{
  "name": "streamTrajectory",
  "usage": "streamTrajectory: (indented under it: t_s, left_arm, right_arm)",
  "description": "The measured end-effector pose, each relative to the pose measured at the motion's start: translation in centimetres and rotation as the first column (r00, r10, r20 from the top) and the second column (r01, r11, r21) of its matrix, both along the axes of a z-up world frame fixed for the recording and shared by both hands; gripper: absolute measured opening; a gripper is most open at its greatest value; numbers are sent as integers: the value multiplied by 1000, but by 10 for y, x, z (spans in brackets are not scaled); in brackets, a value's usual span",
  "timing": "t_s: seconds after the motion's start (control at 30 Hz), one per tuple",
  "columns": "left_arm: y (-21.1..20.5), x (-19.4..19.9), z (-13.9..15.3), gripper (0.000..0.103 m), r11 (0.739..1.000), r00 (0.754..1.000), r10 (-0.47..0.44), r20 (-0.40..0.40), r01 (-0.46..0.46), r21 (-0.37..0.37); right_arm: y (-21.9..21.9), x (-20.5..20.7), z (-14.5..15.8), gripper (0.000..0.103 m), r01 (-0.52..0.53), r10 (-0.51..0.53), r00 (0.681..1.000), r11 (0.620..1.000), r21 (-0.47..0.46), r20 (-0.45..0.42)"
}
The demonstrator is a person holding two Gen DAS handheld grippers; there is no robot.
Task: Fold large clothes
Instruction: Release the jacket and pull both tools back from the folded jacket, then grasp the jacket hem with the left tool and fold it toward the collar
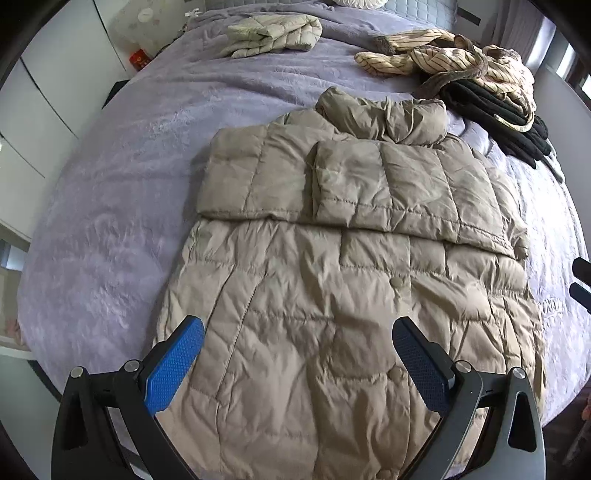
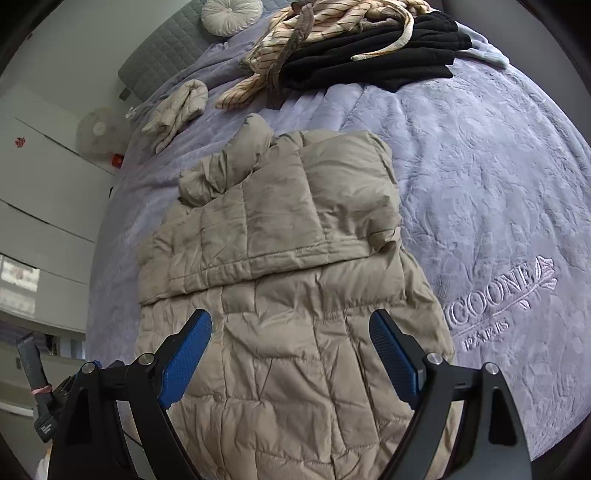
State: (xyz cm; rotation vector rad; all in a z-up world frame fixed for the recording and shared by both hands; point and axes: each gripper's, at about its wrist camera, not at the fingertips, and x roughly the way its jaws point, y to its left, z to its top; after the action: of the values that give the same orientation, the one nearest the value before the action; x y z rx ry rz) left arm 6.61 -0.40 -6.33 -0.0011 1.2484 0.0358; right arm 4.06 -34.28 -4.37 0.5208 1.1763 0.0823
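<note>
On your right wrist view you can read "COONE" above "PARIS", embroidered on the lavender bedspread [image 2: 498,206]; earlier letters hide under the jacket [image 2: 295,332].

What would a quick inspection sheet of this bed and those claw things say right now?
Surface: lilac blanket covering the bed, embroidered lettering.
Job's things: tan puffer coat spread flat, both sleeves folded across the chest.
Clutter: folded cream jacket; striped garment heaped on black clothes; round cushion.
Grippers: left claw and right claw open, above the coat's lower part, holding nothing.
Cables: nothing seen.
Surroundings: white cabinets, grey headboard.
</note>
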Motion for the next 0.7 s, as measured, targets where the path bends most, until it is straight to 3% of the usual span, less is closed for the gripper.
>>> streamTrajectory:
  t_s: [0.1,0.3,0.7]
  left_arm:
    - [6,-8,2,102,1000,1000,-10,-5,10,-4]
    - [34,-27,-2,102,999,1000,-17,-7,17,-31]
    - [129,-105,-56,102,977,987,38,-154,-69,-204]
  right_arm:
    - [3,-9,1,89,1,-1,1000,1000,25,-12]
    - [15,-34,-13,89,46,-35,997,985,165,-67]
    - [28,-145,-48,89,234,-194,966,937,260,-170]
